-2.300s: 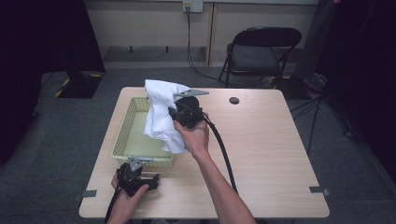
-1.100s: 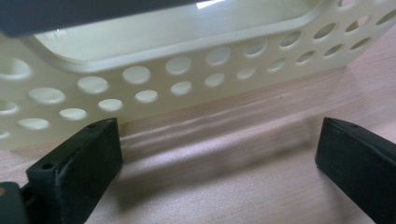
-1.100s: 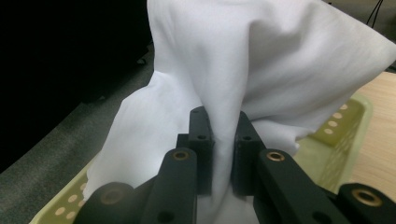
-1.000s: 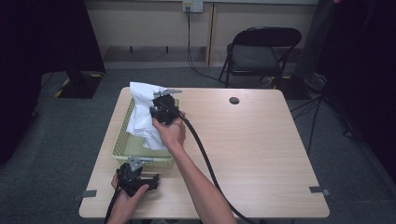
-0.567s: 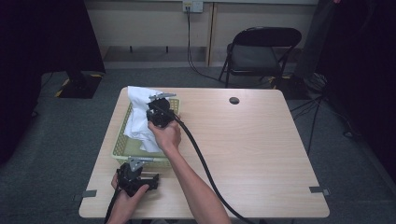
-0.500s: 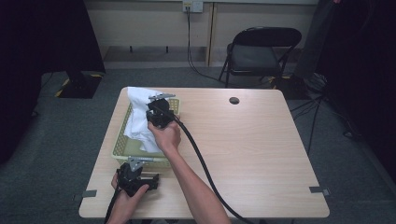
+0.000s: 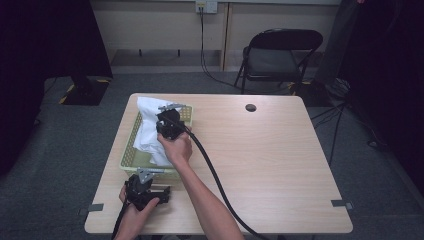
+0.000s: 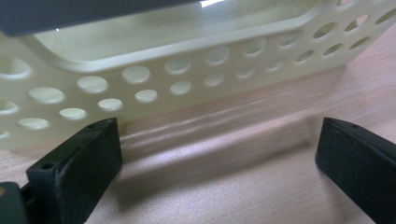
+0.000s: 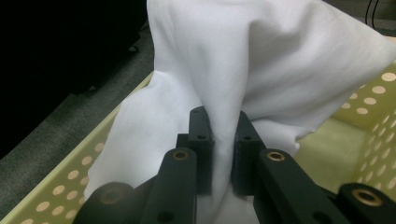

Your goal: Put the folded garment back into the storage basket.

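Both jaws of your right gripper point(image 9: 222, 154) pinch the white crumpled cloth point(image 9: 261, 70): lower it fully inside the pale-yellow perforated plastic basket point(image 7: 131, 159) by the tabletop's left edge before releasing, while your left gripper point(image 8: 219, 163) rests wide open and empty.

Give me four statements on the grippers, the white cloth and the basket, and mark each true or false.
1. The right gripper is clamped on the white cloth. True.
2. The left gripper holds the basket by its rim. False: its jaws are open and apart from the basket's wall, low over the table.
3. The cloth hangs over the basket. True.
4. The chair stands on the table. False: it is on the floor behind it.
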A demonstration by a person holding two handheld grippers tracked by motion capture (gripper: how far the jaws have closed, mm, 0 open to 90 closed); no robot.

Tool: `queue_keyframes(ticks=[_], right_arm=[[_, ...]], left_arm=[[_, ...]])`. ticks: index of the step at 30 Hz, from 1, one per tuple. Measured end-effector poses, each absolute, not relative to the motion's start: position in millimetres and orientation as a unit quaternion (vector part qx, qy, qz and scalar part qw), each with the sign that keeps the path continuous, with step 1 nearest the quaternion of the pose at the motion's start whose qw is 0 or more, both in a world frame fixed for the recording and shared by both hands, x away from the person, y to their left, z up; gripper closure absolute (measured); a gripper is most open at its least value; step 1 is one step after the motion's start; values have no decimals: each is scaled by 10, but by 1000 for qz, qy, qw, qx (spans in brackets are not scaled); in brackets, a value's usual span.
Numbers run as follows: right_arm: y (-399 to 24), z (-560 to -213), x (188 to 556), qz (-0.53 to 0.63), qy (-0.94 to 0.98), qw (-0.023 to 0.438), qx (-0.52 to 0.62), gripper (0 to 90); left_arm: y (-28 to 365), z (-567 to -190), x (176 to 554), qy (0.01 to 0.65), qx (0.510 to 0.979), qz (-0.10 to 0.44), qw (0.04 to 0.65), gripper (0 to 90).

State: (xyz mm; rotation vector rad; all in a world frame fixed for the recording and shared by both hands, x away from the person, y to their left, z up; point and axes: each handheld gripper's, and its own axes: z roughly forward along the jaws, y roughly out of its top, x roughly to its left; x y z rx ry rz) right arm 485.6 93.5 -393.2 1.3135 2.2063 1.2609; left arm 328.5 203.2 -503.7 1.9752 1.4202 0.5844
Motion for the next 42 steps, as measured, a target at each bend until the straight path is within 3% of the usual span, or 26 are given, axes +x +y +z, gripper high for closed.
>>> queue_keyframes(ticks=[42], right_arm=[[1038,-4239,4972,373,788,129,473,812]], left_arm=[[2031,-5037,3283,539,749,222,314,0]])
